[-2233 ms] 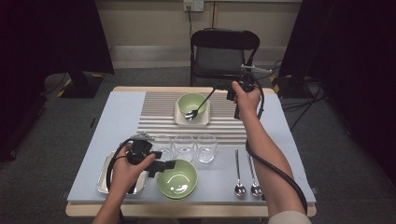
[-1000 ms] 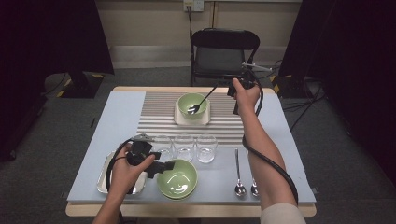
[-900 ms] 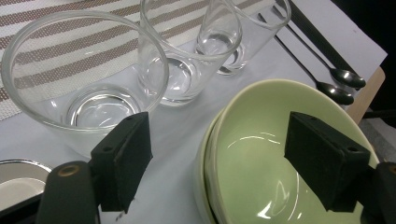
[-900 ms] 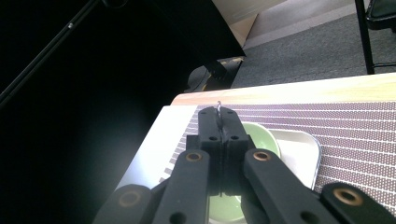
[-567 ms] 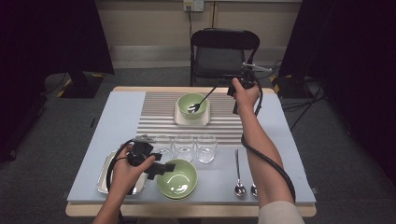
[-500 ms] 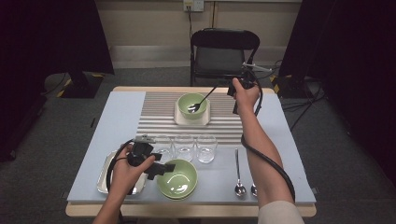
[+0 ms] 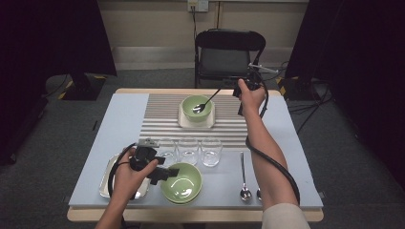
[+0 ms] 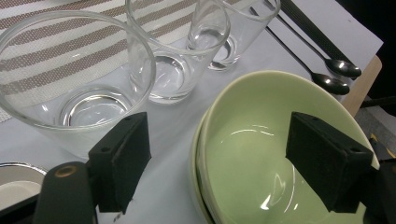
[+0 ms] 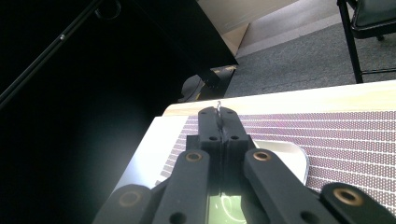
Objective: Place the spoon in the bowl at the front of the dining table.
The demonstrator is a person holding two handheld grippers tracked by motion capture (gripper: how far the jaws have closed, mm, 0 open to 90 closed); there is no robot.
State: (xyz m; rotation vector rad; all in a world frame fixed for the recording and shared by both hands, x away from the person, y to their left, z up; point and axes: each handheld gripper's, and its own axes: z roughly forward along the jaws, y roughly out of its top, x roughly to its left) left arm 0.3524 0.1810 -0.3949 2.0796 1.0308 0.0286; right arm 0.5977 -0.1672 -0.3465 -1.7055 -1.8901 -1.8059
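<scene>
Holding a spoon (image 7: pixel 206 100) by its handle tip, our right gripper (image 7: pixel 237 89) has its jaws pressed shut on it, and the spoon's head rests inside the far green bowl (image 7: pixel 197 106), which sits on a white square dish (image 7: pixel 196 119) on the striped mat (image 7: pixel 163 121). We judge the step to be laying the spoon into that bowl: lower it until the handle leans on the rim, then release gently so it does not tip out. Nearer us than that bowl, past three glasses (image 7: pixel 188 150), our left gripper (image 8: pixel 219 163) hangs with jaws spread wide over the near green bowl (image 8: pixel 275 154), gripping nothing. From the right gripper view the spoon's head is hidden behind the jaws, so we cannot tell there whether it touches the bowl's bottom.
</scene>
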